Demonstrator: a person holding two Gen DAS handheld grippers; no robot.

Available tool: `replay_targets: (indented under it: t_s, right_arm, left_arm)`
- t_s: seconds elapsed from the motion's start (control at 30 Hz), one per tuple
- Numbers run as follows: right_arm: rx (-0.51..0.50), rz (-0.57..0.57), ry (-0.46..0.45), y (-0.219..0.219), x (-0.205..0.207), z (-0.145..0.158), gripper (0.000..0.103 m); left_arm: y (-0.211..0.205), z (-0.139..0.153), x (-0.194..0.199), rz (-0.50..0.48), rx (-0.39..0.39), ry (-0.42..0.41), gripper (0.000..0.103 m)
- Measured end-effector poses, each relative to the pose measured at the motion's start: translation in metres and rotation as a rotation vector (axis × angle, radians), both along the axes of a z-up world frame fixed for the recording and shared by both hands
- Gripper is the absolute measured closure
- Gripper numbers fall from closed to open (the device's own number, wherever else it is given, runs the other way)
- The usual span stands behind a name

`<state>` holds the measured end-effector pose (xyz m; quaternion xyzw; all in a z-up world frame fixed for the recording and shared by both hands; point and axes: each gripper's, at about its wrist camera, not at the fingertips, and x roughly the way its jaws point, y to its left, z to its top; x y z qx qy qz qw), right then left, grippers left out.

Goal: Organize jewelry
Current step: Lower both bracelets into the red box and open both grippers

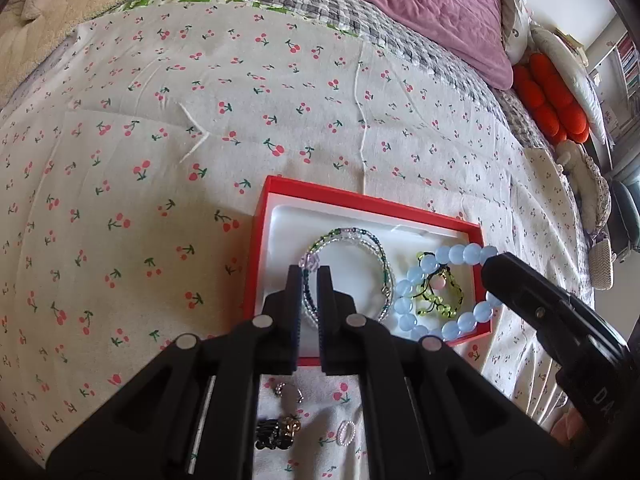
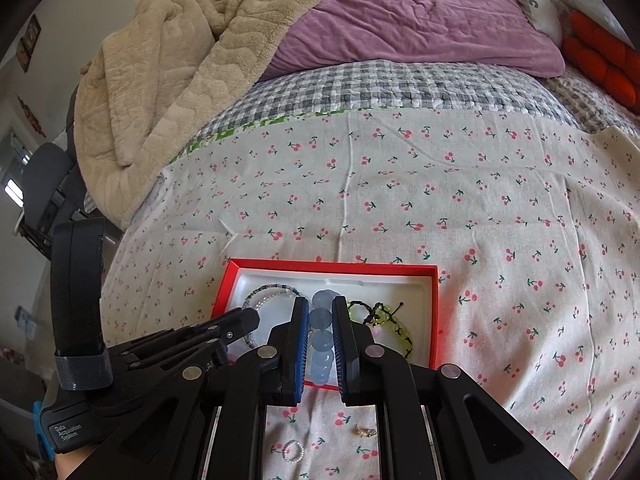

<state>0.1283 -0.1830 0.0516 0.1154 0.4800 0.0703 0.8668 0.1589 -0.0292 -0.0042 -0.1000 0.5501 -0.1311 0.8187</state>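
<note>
Right wrist view showed the right gripper [image 2: 321,328] clamped on the blue bead bracelet [image 2: 322,336] over the red box [image 2: 434,320], while the left gripper [image 1: 309,280] pinched a thin beaded bracelet [image 1: 360,244].

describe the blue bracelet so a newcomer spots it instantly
On the cherry-print bedspread lies a red box with a white liner. The blue bracelet loops over its right half, held in the right gripper. Its big, cloudy pale-blue beads dwarf its neighbours' tiny beads.

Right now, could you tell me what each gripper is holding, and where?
Left gripper: thin beaded bracelet, near strands. Right gripper: blue bead bracelet, across its beads.
</note>
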Motion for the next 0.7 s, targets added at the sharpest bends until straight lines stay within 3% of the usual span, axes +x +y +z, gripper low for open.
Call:
replay_targets:
  t_s: [0.13, 0.23, 0.4, 0.53, 0.63, 0.7]
  right_arm:
    - [-0.025, -0.010, 0.014, -0.005, 0.003, -0.004, 0.091]
    - [-0.043, -0.015, 0.018, -0.009, 0.005, -0.008, 0.091]
    - [-0.051, -0.021, 0.028, -0.018, 0.011, -0.013, 0.089]
    - [-0.038, 0.002, 0.041, -0.020, 0.010, -0.011, 0.088]
    - [-0.043, 0.017, 0.037, -0.020, 0.005, -0.007, 0.088]
    - [-0.047, 0.023, 0.038, -0.021, 0.001, -0.005, 0.088]
  left_arm:
    - [0.001, 0.001, 0.001, 0.004, 0.009, -0.009, 0.096]
    - [0.001, 0.002, 0.001, 0.006, 0.013, -0.014, 0.089]
    - [0.001, 0.004, 0.000, 0.002, 0.012, -0.018, 0.085]
    - [-0.001, 0.008, -0.001, -0.008, 0.010, -0.029, 0.076]
    - [-0.001, 0.013, -0.004, -0.009, 0.021, -0.050, 0.062]
    - [0.001, 0.015, -0.006, -0.016, 0.016, -0.054, 0.060]
